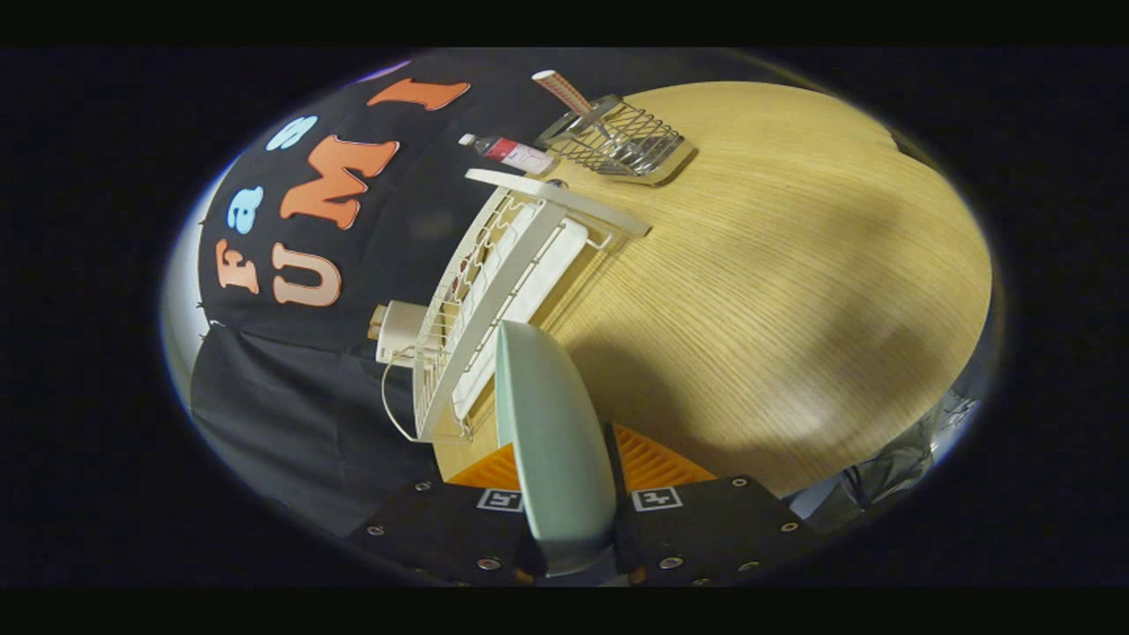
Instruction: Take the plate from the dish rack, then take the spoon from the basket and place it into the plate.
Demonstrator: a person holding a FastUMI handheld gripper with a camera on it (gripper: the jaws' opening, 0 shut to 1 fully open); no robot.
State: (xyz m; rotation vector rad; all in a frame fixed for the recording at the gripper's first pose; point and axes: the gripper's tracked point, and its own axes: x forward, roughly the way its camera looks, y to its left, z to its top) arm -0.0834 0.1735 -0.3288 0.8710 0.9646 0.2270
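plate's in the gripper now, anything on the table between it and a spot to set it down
Nothing visible. The hand-held gripper is shut on the plate, the dish rack lies just beside it, and the basket stands far beyond; the table ahead is bare wood.

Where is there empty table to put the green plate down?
The tongs are shut on the pale green plate. The wooden table is bare across the broad stretch beside the white wire dish rack, up to the metal wire basket. It is crowded by the booth wall: rack, basket and small bottle.
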